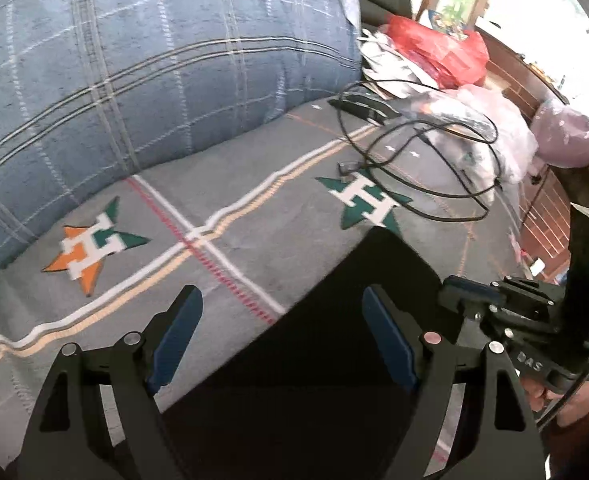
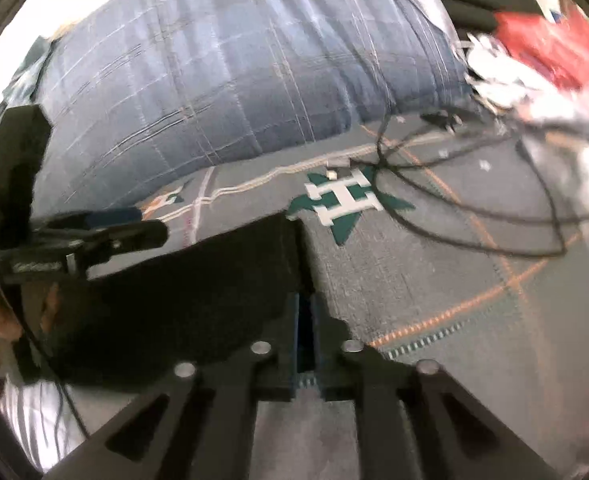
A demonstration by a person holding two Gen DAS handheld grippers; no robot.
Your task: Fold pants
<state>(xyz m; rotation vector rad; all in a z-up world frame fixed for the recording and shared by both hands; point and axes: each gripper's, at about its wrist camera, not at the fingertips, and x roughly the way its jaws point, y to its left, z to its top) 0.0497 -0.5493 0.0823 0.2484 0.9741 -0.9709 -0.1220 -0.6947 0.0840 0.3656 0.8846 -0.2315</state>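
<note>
The black pants (image 1: pixel 326 320) lie folded flat on the grey bedspread (image 1: pixel 234 168). My left gripper (image 1: pixel 282 300) is open, its blue pads wide apart above the pants' left edge, holding nothing. In the right wrist view the pants (image 2: pixel 182 292) spread to the left. My right gripper (image 2: pixel 304 304) is shut on the pants' right edge, near their far corner. The left gripper (image 2: pixel 150 224) shows side-on at the left of that view. The right gripper (image 1: pixel 466 292) shows at the right of the left wrist view.
A large blue plaid pillow (image 1: pixel 142 60) lies at the back of the bed. Black cables (image 1: pixel 414 160) loop over the bedspread to the right. Plastic bags, a red bag (image 1: pixel 442 48) and clothes pile up at the far right. Star logos (image 1: pixel 94 244) mark the spread.
</note>
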